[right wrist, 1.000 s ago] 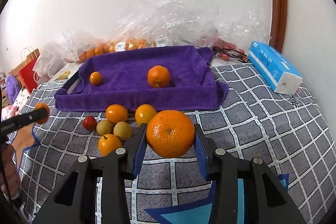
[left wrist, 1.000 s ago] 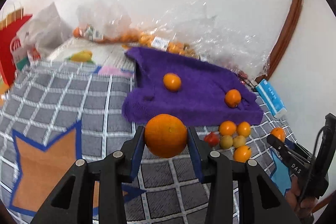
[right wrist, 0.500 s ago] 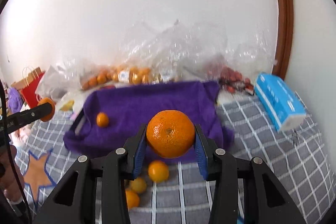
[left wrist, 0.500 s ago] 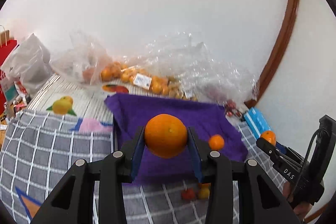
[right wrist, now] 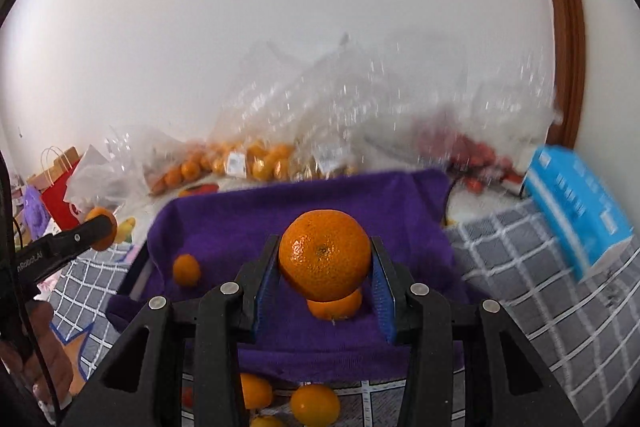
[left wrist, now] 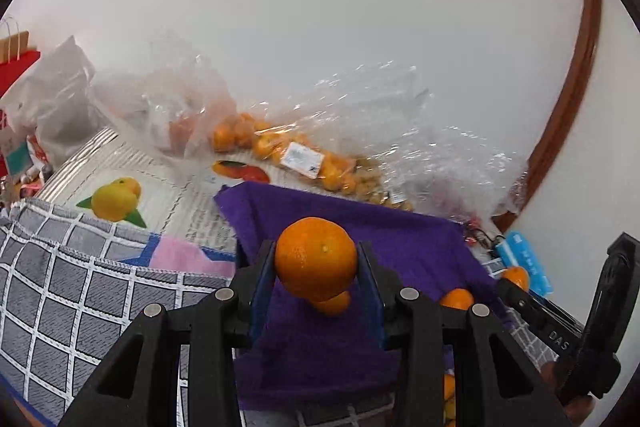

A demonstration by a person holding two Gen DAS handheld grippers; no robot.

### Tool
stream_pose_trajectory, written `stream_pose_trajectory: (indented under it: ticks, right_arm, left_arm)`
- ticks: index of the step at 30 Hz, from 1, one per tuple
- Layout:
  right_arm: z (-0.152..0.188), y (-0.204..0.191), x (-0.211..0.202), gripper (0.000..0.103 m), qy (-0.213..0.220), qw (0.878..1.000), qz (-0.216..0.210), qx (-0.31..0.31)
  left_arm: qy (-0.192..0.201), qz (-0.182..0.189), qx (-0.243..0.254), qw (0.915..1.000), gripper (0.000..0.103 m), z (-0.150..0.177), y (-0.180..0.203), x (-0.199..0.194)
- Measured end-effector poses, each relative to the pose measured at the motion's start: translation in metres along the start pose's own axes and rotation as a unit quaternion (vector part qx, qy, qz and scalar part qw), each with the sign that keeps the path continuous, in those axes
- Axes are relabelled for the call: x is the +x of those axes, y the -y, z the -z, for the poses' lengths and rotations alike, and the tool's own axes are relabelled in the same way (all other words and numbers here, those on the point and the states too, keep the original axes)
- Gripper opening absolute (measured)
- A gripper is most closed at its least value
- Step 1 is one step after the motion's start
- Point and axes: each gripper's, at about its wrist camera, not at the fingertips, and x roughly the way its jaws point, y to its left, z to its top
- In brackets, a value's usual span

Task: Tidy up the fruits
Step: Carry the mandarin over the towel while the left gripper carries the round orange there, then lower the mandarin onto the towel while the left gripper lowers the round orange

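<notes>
My left gripper (left wrist: pixel 316 271) is shut on an orange (left wrist: pixel 315 258) and holds it in the air over the near left part of the purple towel (left wrist: pixel 400 239). My right gripper (right wrist: pixel 325 271) is shut on another orange (right wrist: pixel 325 254), held above the towel (right wrist: pixel 312 203). Two small oranges lie on the towel: one (right wrist: pixel 186 269) at its left and one (right wrist: pixel 335 303) under the held fruit. Several loose small fruits (right wrist: pixel 315 404) lie on the checked cloth in front of the towel.
Clear plastic bags of oranges (left wrist: pixel 280 147) and red fruit (right wrist: pixel 480 163) lie behind the towel against the wall. A blue tissue box (right wrist: pixel 576 211) lies at the right. A red paper bag (right wrist: pixel 60 187) stands at the left. A grey checked cloth (left wrist: pixel 80 287) covers the surface.
Both grippers have risen and moved forward with their oranges, from above the loose fruit pile to over the purple towel. Both stayed shut on their fruit.
</notes>
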Motion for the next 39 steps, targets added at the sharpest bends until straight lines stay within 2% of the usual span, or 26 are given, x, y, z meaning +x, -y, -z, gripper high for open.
stream_pose_trajectory:
  ticks: [5, 13, 24, 34, 39]
  right_arm:
    - [0.003, 0.01, 0.002, 0.042, 0.008, 1.0, 0.023, -0.004]
    - [0.006, 0.032, 0.009, 0.042, 0.001, 0.999, 0.037, 0.016]
    - [0.021, 0.021, 0.033, 0.042, -0.041, 0.998, 0.043, -0.011]
    - [0.02, 0.025, 0.027, 0.042, -0.039, 0.999, 0.036, 0.0]
    - [0.021, 0.016, 0.027, 0.042, -0.043, 0.998, 0.034, -0.019]
  left_arm:
    - [-0.008, -0.005, -0.005, 0.9999, 0.038, 0.003, -0.005, 0.009]
    - [-0.014, 0.0, -0.001, 0.9999, 0.038, 0.008, -0.001, 0.013]
    - [-0.041, 0.009, 0.003, 0.9991, 0.038, 0.015, 0.003, 0.023]
    - [-0.058, 0.034, 0.015, 0.9976, 0.038, 0.019, 0.01, 0.027]
    - [-0.072, 0.033, 0.029, 0.9964, 0.038, 0.024, 0.016, 0.032]
